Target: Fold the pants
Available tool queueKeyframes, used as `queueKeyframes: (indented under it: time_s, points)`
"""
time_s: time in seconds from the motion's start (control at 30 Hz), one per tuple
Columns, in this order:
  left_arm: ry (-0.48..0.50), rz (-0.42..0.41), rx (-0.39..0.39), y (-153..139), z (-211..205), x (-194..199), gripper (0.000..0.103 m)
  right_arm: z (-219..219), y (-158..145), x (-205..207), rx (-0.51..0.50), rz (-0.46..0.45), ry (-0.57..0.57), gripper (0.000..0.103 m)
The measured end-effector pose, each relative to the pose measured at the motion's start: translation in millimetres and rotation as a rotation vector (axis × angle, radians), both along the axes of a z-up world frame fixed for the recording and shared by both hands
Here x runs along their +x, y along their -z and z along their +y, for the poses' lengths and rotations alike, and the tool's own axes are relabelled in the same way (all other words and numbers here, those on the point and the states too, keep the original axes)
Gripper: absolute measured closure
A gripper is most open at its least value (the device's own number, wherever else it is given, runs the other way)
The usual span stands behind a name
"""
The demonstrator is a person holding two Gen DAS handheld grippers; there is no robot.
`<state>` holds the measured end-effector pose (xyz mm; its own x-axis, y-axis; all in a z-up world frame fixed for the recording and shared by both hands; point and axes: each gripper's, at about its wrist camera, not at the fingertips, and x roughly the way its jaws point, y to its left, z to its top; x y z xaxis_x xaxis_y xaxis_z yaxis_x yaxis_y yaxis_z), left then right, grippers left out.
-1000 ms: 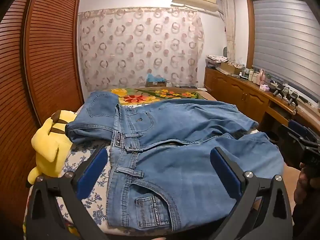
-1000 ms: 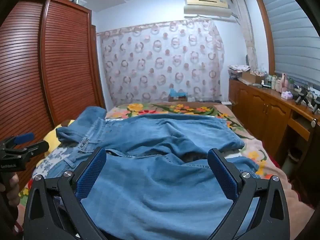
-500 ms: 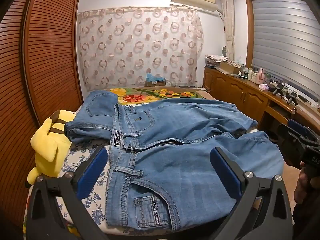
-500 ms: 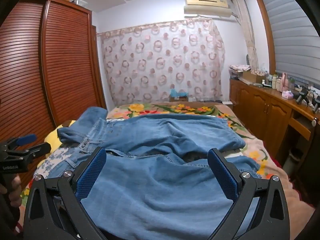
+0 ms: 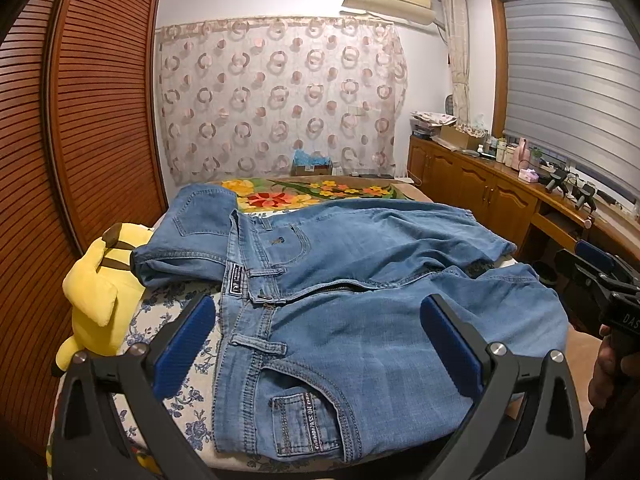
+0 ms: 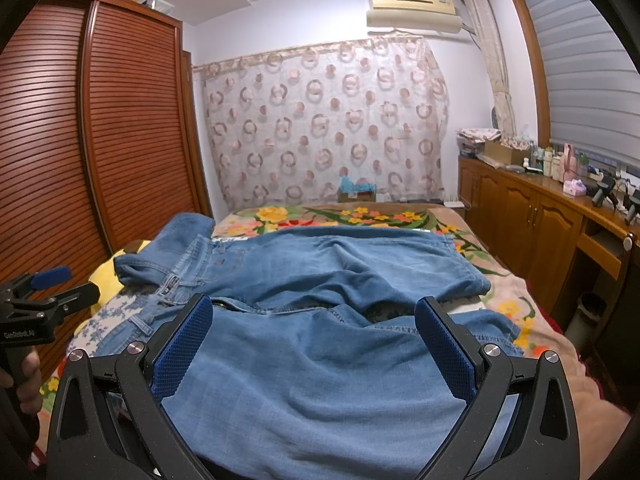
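Left wrist view showed the light-blue denim pants spread flat on the floral-covered bed, waistband toward the yellow plush toy and legs running away from it, so the long axis lay crosswise to the left gripper. Its blue-padded fingers stood wide apart, holding nothing, hovering over the waistband and near pocket. The toy lay at the bed's edge by the slatted wooden wardrobe.

Right wrist view placed the right gripper above the near leg, farther from the toy, fingers likewise spread and empty. The far leg lay just beyond, rumpled near its hem. I judged the left gripper nearer the waist and the right nearer the hems. A wooden cabinet ran along the bed's far side from the toy, under the blind.
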<state>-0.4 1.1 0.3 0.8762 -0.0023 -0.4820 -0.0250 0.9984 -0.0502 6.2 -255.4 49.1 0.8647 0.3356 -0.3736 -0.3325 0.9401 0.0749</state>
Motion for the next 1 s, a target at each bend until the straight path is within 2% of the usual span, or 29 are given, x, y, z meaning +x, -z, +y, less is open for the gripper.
queueKeyframes:
  time_s: [1.0]
  points:
    - [0.000, -0.008, 0.004, 0.7, -0.4, -0.1, 0.000, 0.5, -1.6, -1.4, 0.002, 0.001, 0.000, 0.000]
